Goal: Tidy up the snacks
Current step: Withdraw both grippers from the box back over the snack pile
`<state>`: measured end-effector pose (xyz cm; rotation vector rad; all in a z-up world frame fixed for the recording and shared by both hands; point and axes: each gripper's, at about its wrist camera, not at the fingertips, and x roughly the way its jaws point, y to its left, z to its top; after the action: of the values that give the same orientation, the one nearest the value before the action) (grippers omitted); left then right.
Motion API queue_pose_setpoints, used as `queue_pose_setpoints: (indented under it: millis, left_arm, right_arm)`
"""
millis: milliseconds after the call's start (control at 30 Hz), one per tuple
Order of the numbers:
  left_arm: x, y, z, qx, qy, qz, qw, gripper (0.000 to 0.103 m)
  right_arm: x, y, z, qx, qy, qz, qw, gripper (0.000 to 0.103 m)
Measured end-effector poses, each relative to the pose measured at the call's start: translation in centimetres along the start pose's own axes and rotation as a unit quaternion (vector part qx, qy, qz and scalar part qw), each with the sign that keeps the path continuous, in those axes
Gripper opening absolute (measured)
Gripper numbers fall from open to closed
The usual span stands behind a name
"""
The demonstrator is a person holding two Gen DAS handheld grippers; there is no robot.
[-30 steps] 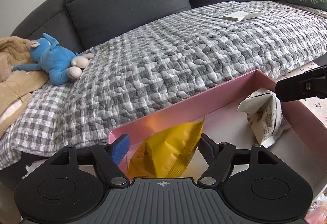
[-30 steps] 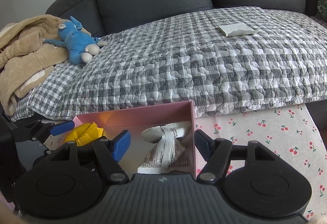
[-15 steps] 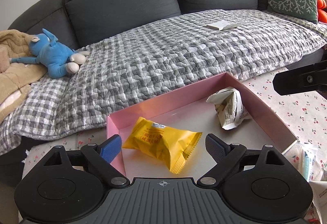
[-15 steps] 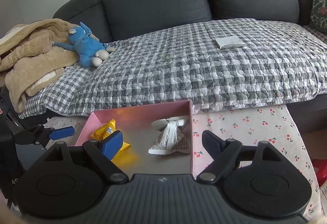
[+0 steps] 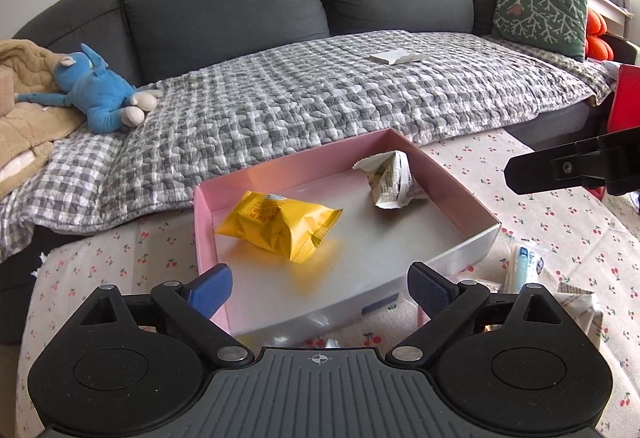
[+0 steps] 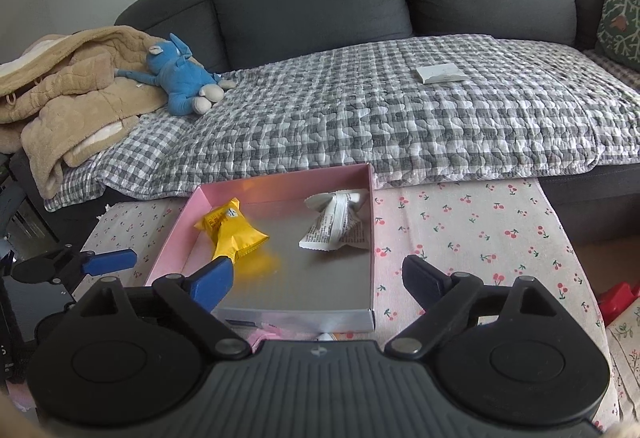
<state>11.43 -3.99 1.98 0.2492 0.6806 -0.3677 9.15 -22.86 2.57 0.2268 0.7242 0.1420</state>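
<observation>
A: Left wrist view. Left gripper [image 5: 320,288] spread wide, nothing between the fingers. Pink tray [image 5: 404,148] sits straight ahead of it. Yellow snack pack [image 5: 278,224] lies flat in the tray, just ahead and slightly left of the gap. White wrapped snack [image 5: 394,180] is further ahead on the right, against the far right wall.

B: Anything loose outside the tray?

A: Yes. Blue-and-white packet [image 5: 524,264] and a white packet [image 5: 580,304] on the cherry-print cloth [image 5: 540,174], both off the right finger, near the tray's front corner. Right gripper [image 5: 568,168] shows only as a black bar on the right.

B: Right wrist view?

A: Right gripper [image 6: 318,280] also wide open and empty, hovering over the tray's [image 6: 370,238] near edge. Yellow snack pack [image 6: 232,234] ahead of its left finger, white wrapped snack [image 6: 336,224] nearly centred ahead. Left gripper [image 6: 108,262] visible far left.

B: Next step, my guess: fetch the loose packets. Come down over one packet only, pinch the crimped seal rather than the puffy middle, lift clear of the tray wall before moving in.
</observation>
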Motion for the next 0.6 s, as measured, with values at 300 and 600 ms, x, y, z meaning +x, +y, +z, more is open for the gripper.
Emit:
queue_pose_setpoints:
  millis: [300, 600]
  left_arm:
    - [-2.5, -0.6, -3.2, -0.003, 0.013, -0.008, 0.9999, 0.100]
    - [-3.9, -0.3, -6.2, -0.005, 0.015, -0.005, 0.9999, 0.100]
  right_arm:
    - [-1.2, 0.4, -2.8, -0.022, 0.002, -0.011, 1.000, 0.098]
    - [-1.5, 0.4, -5.5, -0.041, 0.003, -0.017, 0.999, 0.102]
